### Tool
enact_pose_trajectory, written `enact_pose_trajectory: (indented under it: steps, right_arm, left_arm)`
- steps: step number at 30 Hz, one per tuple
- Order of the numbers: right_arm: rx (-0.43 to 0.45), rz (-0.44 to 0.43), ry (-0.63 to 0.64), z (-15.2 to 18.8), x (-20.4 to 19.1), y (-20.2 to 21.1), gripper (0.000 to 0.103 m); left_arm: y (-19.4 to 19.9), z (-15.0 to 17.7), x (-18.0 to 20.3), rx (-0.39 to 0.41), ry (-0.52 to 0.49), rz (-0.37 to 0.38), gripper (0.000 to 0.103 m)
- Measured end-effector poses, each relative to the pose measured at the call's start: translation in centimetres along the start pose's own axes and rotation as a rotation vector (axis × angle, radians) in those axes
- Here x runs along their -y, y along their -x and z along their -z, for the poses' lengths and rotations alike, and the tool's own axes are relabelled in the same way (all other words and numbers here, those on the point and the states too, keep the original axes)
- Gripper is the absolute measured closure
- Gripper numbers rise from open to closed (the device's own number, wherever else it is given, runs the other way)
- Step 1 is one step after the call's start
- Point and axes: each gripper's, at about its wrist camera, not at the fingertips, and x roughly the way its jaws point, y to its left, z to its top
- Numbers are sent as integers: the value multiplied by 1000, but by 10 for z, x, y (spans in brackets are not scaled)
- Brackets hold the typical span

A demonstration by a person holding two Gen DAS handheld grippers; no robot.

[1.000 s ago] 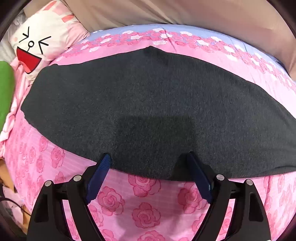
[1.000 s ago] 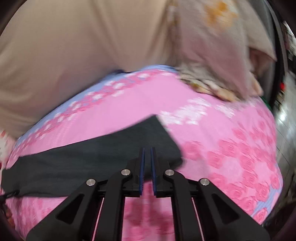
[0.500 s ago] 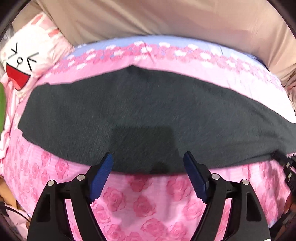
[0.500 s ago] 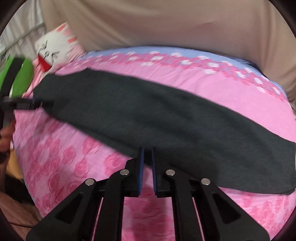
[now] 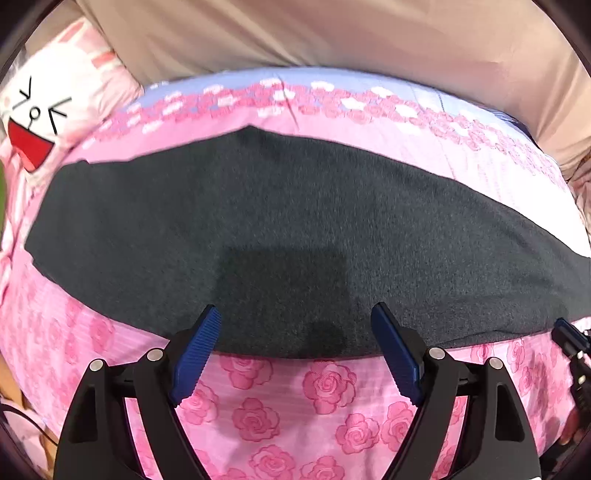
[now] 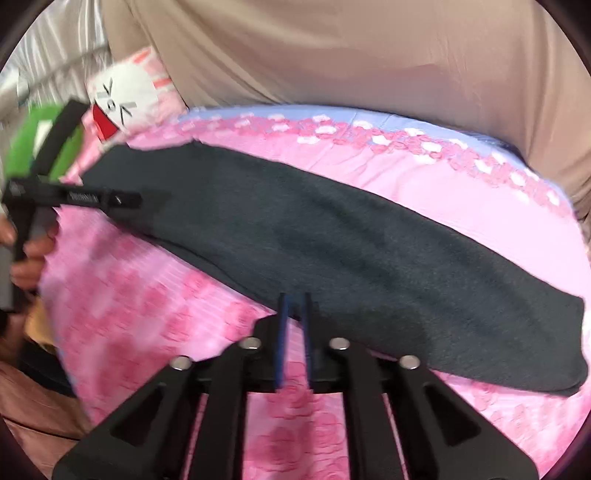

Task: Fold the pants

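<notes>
Dark grey pants (image 5: 295,221) lie flat, folded lengthwise, across a pink rose bedsheet (image 5: 295,406). My left gripper (image 5: 295,332) hovers over their near edge, its jaws wide apart and widening, with nothing between them. In the right wrist view the pants (image 6: 332,251) run diagonally from upper left to lower right. My right gripper (image 6: 294,317) sits at their near edge, its jaws opening with a narrow gap and no cloth in it. The left gripper (image 6: 125,201) shows at the pants' left end, and the right gripper (image 5: 567,332) at the right edge.
A cartoon-face pillow (image 5: 48,110) lies at the bed's far left beside a green object (image 6: 37,140). A beige cloth (image 5: 332,33) hangs behind the bed. A hand (image 6: 33,254) holds the left gripper's handle. The bed's edge falls away at the lower left.
The right wrist view swung from the pants' right end to look along their whole length, and its jaws parted a little. The right gripper came into the left wrist view's right edge.
</notes>
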Motion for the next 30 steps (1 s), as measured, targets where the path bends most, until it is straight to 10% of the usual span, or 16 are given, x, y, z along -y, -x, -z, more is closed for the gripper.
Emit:
enact_pose_trajectory:
  steps: [11,16,20,27,30]
  right_arm:
    - [-61,-205,-76,-8,16,-22,103]
    - [-13,-203,9,-19,-14,0,69]
    - [-21,-216,88,-35,-48,-30,70]
    - [-48,-321,90,-42,-52,-39,103]
    - [-62,-404,57,-34,-45,-33,95]
  left_arm:
    - [0,3,0,-5,-19,-14,21]
    - [0,-3,-16,0,43,-17,21]
    - [3,-3,-15,3,53,-7,21]
    - [8,-2,-26,28,51,-20,20]
    - [2,-5,-27,26,62,-15,18]
